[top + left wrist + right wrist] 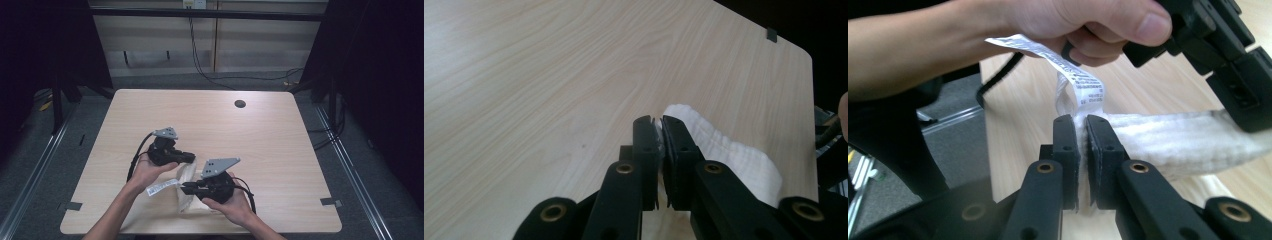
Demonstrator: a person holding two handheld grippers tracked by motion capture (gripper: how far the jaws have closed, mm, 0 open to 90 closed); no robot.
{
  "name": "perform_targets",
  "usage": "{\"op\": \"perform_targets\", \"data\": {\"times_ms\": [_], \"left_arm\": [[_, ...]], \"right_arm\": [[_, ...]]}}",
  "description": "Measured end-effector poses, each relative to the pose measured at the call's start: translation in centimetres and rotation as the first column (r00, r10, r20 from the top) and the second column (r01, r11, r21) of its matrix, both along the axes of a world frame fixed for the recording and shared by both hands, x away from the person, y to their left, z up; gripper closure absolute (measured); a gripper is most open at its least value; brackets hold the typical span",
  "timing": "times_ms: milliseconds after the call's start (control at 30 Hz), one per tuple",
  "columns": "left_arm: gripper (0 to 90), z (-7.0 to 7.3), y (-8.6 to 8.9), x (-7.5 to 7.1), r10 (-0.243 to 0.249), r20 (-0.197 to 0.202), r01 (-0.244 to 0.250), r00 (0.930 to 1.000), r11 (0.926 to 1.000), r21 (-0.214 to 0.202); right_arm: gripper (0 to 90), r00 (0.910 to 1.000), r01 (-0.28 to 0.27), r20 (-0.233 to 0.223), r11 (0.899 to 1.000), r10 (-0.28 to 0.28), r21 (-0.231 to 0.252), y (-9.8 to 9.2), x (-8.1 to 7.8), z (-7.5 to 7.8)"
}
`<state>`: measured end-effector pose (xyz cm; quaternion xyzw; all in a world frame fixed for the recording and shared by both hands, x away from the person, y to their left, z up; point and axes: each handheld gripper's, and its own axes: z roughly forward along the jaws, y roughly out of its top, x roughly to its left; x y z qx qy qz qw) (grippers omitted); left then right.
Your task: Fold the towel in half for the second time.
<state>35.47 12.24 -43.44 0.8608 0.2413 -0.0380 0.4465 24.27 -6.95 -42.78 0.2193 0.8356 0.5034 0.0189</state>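
Observation:
A white folded towel (pixel 187 176) hangs between my two grippers just above the near part of the wooden table (pixel 260 135). My left gripper (pixel 192 158) is shut on one edge of the towel (pixel 724 152), its jaws pinching the cloth. My right gripper (pixel 184 189) is shut on another edge of the towel (pixel 1173 137), close to the printed care label (pixel 1083 82) that sticks up beside the jaws. In the right gripper view the other hand (pixel 1048 25) and its gripper show close above the towel. The label (pixel 161 188) points left in the high view.
The table has a round cable hole (pixel 240 104) at the far right. Dark curtains flank both sides, and metal rails (pixel 35 170) run along the floor by the table. Cables trail on the floor behind the table.

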Motion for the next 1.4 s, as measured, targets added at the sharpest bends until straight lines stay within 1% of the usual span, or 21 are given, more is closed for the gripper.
{"op": "perform_targets", "data": {"times_ms": [167, 367, 400, 433, 467, 600, 667, 700, 767, 800, 833, 933, 1000, 1067, 1133, 1167, 1200, 1233, 1267, 1333, 1400], "left_arm": [[85.7, -1.2, -2.2, 0.3, -0.022, -0.023, 0.022, 0.9995, 0.9995, 0.022], [85.6, -2.2, -4.1, 0.2, -0.04, -0.038, 0.041, 0.9985, 0.9988, 0.027], [85.6, -2.5, -4.6, 0.1, -0.045, -0.041, 0.046, 0.9982, 0.9981, 0.042], [85.6, -2.8, -4.9, 0.1, -0.045, -0.048, 0.047, 0.9978, 0.9981, 0.039], [85.6, -2.9, -5.3, 0.1, -0.052, -0.047, 0.055, 0.9975, 0.9972, 0.051], [85.0, -3.6, -6.6, 0.2, -0.074, -0.065, 0.077, 0.9951, 0.9959, 0.048], [84.8, -3.7, -6.8, 0.6, -0.073, -0.095, 0.076, 0.9927, 0.997, 0.018], [84.7, -3.9, -7.1, 0.5, -0.081, -0.1, 0.082, 0.9917, 0.9965, 0.011], [83.1, -4.3, -7.9, 0.2, -0.097, -0.085, 0.102, 0.9916, 0.9932, 0.055], [81.8, -4.6, -8.1, 0.2, -0.105, -0.083, 0.109, 0.991, 0.9927, 0.051], [80.1, -4.6, -8.1, 0.2, -0.089, -0.088, 0.095, 0.9921, 0.9936, 0.061], [71.2, -4.4, -7.9, 0.3, -0.076, -0.079, 0.078, 0.994, 0.9966, 0.026], [63.6, -3.7, -7.5, 0.1, -0.064, -0.047, 0.065, 0.9968, 0.9978, 0.01], [57.8, -2.9, -7.0, 0.1, -0.047, -0.024, 0.047, 0.9986, 0.9989, 0.006], [53.8, -2.2, -6.3, 0.2, -0.035, -0.027, 0.034, 0.999, 0.9994, -0.005], [52.7, -2.1, -6.0, 0.2, -0.026, -0.024, 0.026, 0.9994, 0.9997, 0.003], [51.9, -2.0, -5.7, 0.2, -0.012, -0.02, 0.012, 0.9997, 0.9999, 0.002], [51.3, -2.0, -5.3, 0.2, -0.014, -0.015, 0.014, 0.9998, 0.9999, 0.006], [51.2, -1.9, -4.9, 0.1, -0.01, -0.012, 0.01, 0.9999, 0.9997, 0.023], [48.9, -1.9, -4.1, -0.2, 0.004, -0.004, -0.003, 1.0, 0.9994, 0.035], [47.6, -1.9, -3.1, -0.6, 0.009, 0.008, -0.009, 0.9999, 0.9993, 0.037]], "right_arm": [[83.5, 0.9984, 0.053, -0.019, 0.999, -0.053, -0.008, -2.4, -0.6, -1.3], [83.2, 0.9954, 0.092, -0.027, 0.996, -0.093, -0.022, -4.0, -1.3, -2.0], [83.2, 0.9949, 0.096, -0.028, 0.995, -0.097, -0.03, -4.1, -1.4, -2.1], [83.2, 0.994, 0.104, -0.031, 0.994, -0.105, -0.041, -4.4, -1.6, -2.4], [83.0, 0.9935, 0.107, -0.034, 0.993, -0.109, -0.046, -4.7, -1.7, -2.6], [82.0, 0.9909, 0.127, -0.034, 0.989, -0.13, -0.077, -5.7, -2.3, -3.4], [81.2, 0.9887, 0.138, -0.047, 0.987, -0.143, -0.086, -6.3, -2.4, -3.6], [80.5, 0.9866, 0.15, -0.051, 0.985, -0.155, -0.09, -6.6, -2.3, -3.7], [76.9, 0.9853, 0.155, -0.058, 0.983, -0.161, -0.094, -7.0, -2.3, -4.0], [75.9, 0.9849, 0.16, -0.051, 0.981, -0.166, -0.109, -7.1, -2.4, -4.1], [72.8, 0.9857, 0.154, -0.049, 0.981, -0.161, -0.117, -7.3, -2.5, -4.2], [63.8, 0.9832, 0.166, -0.053, 0.977, -0.174, -0.13, -8.0, -2.8, -4.4], [57.1, 0.9815, 0.179, -0.048, 0.977, -0.185, -0.119, -8.6, -3.0, -4.4], [51.8, 0.9756, 0.208, -0.045, 0.971, -0.215, -0.117, -9.6, -3.1, -4.1], [47.7, 0.9704, 0.231, -0.045, 0.967, -0.237, -0.105, -10.6, -3.1, -3.9], [45.6, 0.9657, 0.252, -0.038, 0.962, -0.257, -0.108, -11.2, -3.2, -3.7], [45.0, 0.9638, 0.259, -0.039, 0.961, -0.264, -0.102, -11.5, -3.1, -3.7], [44.8, 0.9601, 0.272, -0.039, 0.957, -0.277, -0.099, -12.0, -3.1, -3.6], [44.4, 0.9552, 0.29, -0.031, 0.952, -0.294, -0.1, -12.4, -3.0, -3.5], [44.1, 0.9475, 0.314, -0.031, 0.945, -0.318, -0.094, -13.3, -2.7, -3.3], [43.7, 0.9386, 0.34, -0.025, 0.935, -0.344, -0.095, -14.1, -2.4, -3.1]]}}
